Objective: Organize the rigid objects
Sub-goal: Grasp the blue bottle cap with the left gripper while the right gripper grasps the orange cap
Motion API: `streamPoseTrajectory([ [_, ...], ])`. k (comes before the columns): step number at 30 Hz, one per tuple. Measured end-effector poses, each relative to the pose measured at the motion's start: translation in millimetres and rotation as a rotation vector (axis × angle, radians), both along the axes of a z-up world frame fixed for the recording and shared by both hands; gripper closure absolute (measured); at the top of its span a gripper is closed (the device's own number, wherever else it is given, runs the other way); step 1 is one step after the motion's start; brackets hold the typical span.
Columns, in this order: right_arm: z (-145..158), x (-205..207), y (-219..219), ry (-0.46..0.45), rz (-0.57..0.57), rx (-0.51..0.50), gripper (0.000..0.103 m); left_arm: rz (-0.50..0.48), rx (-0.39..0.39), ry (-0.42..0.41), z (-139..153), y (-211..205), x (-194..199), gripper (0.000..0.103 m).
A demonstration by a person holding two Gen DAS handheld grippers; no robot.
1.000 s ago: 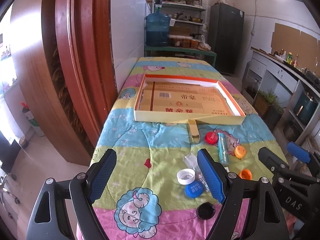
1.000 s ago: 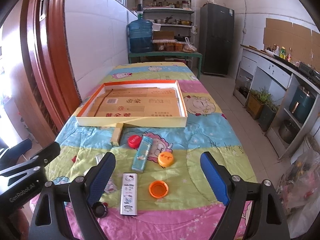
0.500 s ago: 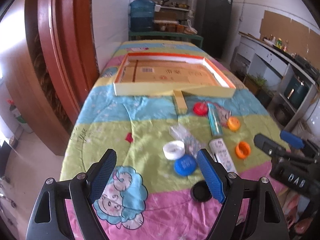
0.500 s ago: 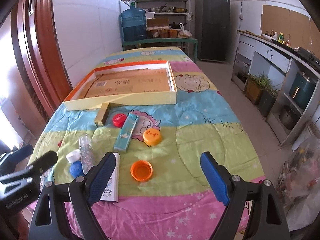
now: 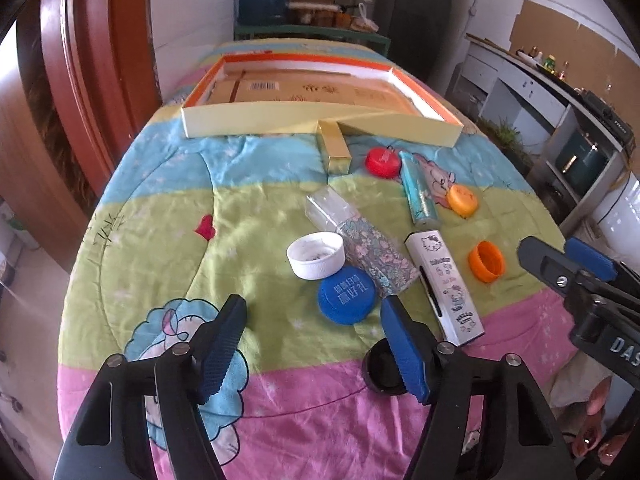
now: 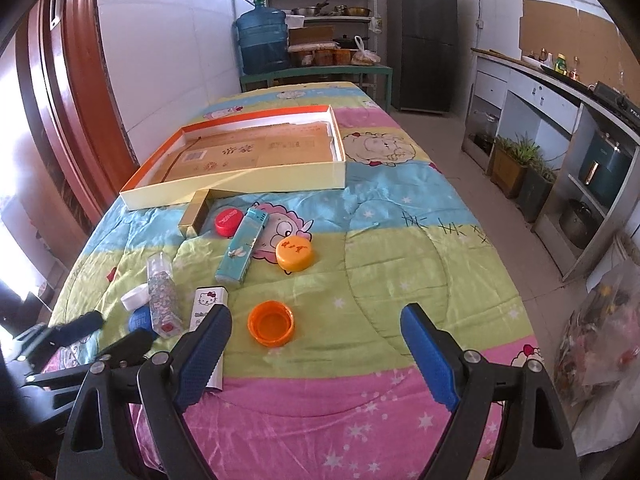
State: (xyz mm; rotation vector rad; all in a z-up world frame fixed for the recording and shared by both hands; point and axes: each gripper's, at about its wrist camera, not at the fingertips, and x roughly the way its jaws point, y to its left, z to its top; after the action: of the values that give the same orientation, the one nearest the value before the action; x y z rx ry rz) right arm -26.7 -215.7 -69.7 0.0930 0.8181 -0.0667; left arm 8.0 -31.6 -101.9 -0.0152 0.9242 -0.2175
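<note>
Small items lie scattered on the quilted table: a blue cap (image 5: 346, 294), a white cap (image 5: 316, 255), a flowered clear case (image 5: 360, 240), a white cartoon-cat case (image 5: 444, 280), a black cap (image 5: 384, 366), an upturned orange cap (image 5: 485, 261) (image 6: 271, 323), a yellow-orange cap (image 6: 295, 254), a teal lighter box (image 6: 242, 245), a red cap (image 6: 228, 222) and a gold box (image 6: 196, 214). My left gripper (image 5: 314, 344) hovers just in front of the blue cap, jaws closing with nothing between them. My right gripper (image 6: 316, 354) stands open near the orange cap, empty.
A shallow orange-rimmed cardboard tray (image 6: 240, 190) sits beyond the items. A red wooden door (image 5: 92, 80) is at the left. Counters, pots and plants (image 6: 520, 160) line the right. Shelves and a water jug (image 6: 262, 40) stand at the far end.
Both grippers have dropped toward the table and tilted downward, so the items look closer. The left gripper's jaws have narrowed. No item has moved.
</note>
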Motion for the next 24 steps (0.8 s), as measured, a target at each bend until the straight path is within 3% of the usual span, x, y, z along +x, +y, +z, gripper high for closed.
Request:
streamPoseTrajectory([
  [8, -7.5, 3.7, -3.8, 0.018, -0.005, 0.014, 0.017, -0.019, 0.026, -0.018, -1.9, -6.1, 4.5, 0.033],
  [12, -15.4, 6.7, -3.8, 0.042, 0.015, 0.024, 0.027, -0.020, 0.014, -0.039, -1.8, -2.0, 6.5, 0.060],
  [15, -19.7, 8.0, 0.2, 0.052, 0.042, 0.019, 0.032, -0.015, -0.008, -0.035, -0.6, 5.3, 7.5, 0.072],
  [19, -22.0, 8.7, 6.9, 0.054, 0.076, 0.002, 0.032, -0.016, -0.048, -0.024, 0.3, 12.2, 6.2, 0.072],
  [24, -28.4, 12.3, 12.3, 0.070, 0.106, -0.018, 0.032, -0.030, -0.035, -0.037, 4.9, 10.2, 0.0, 0.072],
])
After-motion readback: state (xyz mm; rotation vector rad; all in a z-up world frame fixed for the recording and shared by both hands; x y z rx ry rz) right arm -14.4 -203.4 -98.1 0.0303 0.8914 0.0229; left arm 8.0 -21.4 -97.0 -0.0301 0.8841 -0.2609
